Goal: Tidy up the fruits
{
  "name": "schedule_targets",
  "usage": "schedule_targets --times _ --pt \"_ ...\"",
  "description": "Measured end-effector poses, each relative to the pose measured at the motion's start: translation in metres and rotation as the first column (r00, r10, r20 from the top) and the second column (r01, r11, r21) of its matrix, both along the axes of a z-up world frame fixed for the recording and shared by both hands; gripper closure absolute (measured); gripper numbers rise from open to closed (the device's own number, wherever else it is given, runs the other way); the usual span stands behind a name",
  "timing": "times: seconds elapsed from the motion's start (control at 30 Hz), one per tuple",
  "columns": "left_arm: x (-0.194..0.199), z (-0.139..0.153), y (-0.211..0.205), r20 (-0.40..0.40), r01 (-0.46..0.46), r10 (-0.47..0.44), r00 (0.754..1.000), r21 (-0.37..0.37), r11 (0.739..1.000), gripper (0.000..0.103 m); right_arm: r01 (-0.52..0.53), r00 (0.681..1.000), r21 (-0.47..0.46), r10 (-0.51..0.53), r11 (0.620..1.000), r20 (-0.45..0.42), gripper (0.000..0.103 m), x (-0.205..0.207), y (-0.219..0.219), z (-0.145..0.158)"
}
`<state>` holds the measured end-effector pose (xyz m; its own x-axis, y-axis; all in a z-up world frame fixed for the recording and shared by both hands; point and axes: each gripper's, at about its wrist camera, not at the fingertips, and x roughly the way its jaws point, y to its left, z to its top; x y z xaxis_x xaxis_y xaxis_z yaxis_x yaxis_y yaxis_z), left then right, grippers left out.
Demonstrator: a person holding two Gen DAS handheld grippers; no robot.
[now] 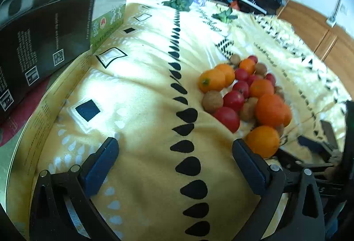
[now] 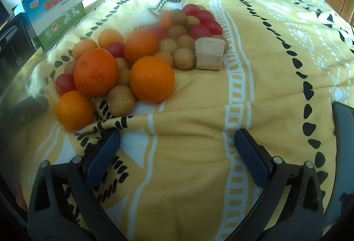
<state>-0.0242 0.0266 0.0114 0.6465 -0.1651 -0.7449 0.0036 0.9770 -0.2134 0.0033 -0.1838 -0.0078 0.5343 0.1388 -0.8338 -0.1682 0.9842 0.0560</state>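
Here both claws, left (image 1: 174,148) and right (image 2: 177,141), gape empty; far fruit pile (image 2: 141,55) blurs.

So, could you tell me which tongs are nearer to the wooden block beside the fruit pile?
Right, as far as I can tell. The right tongs face the wooden block across bare cloth; the left tongs sit beyond the pile, block unseen.

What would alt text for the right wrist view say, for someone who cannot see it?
A mixed heap of oranges, small red tomatoes and tan longans lies on a yellow patterned cloth, with a pale wooden block against its right edge. The open, empty right tongs frame the foreground; a blue-green box stands far left.
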Motion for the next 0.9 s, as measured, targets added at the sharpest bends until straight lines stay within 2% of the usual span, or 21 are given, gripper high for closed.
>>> schedule_targets --times 0.27,0.5,0.9 --pt "0.004 -0.005 -0.013 -0.044 0.006 -0.001 0.999 0.11 0.994 0.0 0.0 1.0 0.0 0.0 1.0 0.0 0.0 0.0 0.0 0.0" --pt "0.004 -0.006 -0.017 -0.057 0.01 -0.002 0.998 0.156 0.988 0.0 0.0 1.0 0.0 0.0 1.0 0.0 0.0 0.0 0.0 0.0" --pt "0.006 -0.005 -0.023 -0.069 0.011 0.002 0.998 0.19 0.982 0.0 -0.001 1.0 0.004 0.001 1.0 0.001 0.0 0.001 0.0 0.001"
